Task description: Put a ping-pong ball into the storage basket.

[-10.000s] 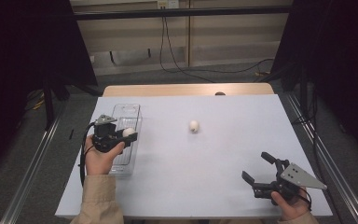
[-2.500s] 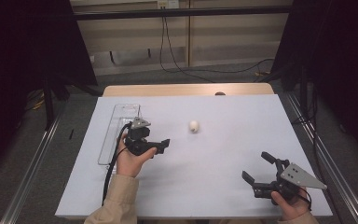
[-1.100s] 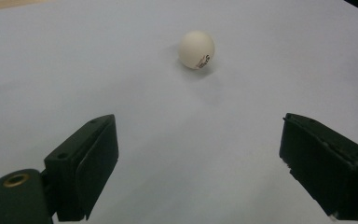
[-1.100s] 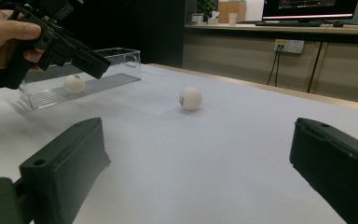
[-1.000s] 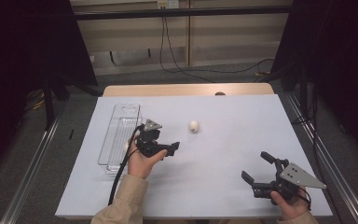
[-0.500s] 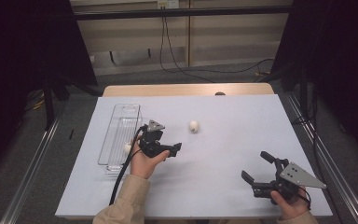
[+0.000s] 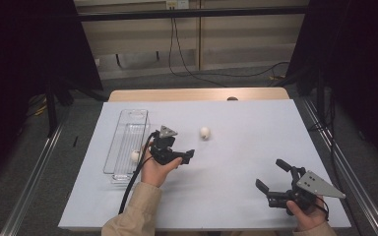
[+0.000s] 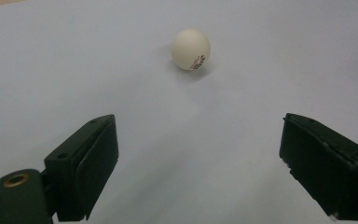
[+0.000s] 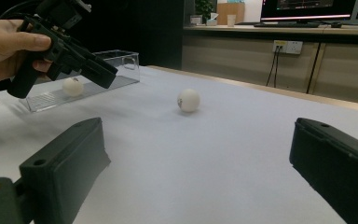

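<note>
Currently one white ball [image 7: 135,156] lies in the clear plastic tray [image 7: 126,129]; the left gripper [image 7: 187,155], jaws wide and empty, approaches the second white ball [image 7: 204,132] on the table

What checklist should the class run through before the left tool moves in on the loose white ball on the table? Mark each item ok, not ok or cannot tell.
1. Left tool jaws open and empty: ok.
2. Small white ball lying ahead of the jaws, not yet between them: ok.
3. White tabletop around that ball bare: ok.
4. Clear plastic rectangular tray beside the left hand, one white ball already inside: ok.
5. Right tool open, apart from the ball: ok.
</note>
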Tool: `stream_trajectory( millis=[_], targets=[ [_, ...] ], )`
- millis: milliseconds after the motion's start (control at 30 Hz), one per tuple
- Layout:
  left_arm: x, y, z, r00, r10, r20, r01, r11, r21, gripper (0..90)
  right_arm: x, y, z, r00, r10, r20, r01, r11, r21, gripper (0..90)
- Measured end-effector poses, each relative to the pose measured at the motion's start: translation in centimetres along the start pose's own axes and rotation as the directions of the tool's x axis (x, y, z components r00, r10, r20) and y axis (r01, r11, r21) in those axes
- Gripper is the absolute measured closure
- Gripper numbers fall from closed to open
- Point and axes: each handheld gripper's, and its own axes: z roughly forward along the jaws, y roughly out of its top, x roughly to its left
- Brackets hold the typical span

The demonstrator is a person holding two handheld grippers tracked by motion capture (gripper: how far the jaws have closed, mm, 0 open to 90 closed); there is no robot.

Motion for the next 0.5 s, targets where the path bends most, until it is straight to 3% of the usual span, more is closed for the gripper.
stream_trajectory(
  millis=[500],
  targets=[
    [-0.41, 0.29, 1.04, 0.9999, 0.014, -0.007, -0.014, 0.9999, 0.008, 11.6, 0.03, 0.02, -0.02, 1.0, 0.0, -0.001, 0.0, 1.0, -0.003, 2.8]
  ],
)
